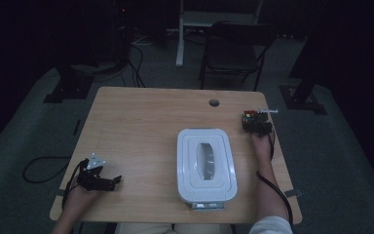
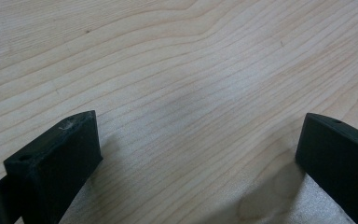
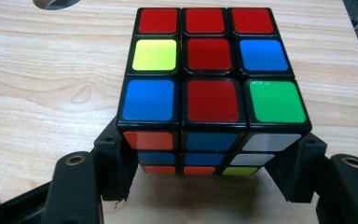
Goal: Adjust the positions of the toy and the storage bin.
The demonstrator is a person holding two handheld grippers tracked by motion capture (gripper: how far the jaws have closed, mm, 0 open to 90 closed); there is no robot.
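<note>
A scrambled puzzle cube (image 3: 200, 70) with a mostly red top face sits near the table's far right edge, seen small in the high view as the cube (image 1: 249, 117). My right gripper (image 3: 207, 161) is shut on it, one black jaw pressed against each lower side. In the high view the right gripper (image 1: 259, 126) lies just in front of the person's right hand. My left gripper (image 1: 113, 181) rests at the front left of the table. The left gripper (image 2: 198, 128) stands open, with bare wood between its jaws.
A white lidded container (image 1: 206, 165) with a grey recessed handle stands at the front middle of the wooden table (image 1: 141, 122). A round cable hole (image 1: 214, 103) lies near the far edge. A dark chair (image 1: 233, 48) stands beyond the table.
</note>
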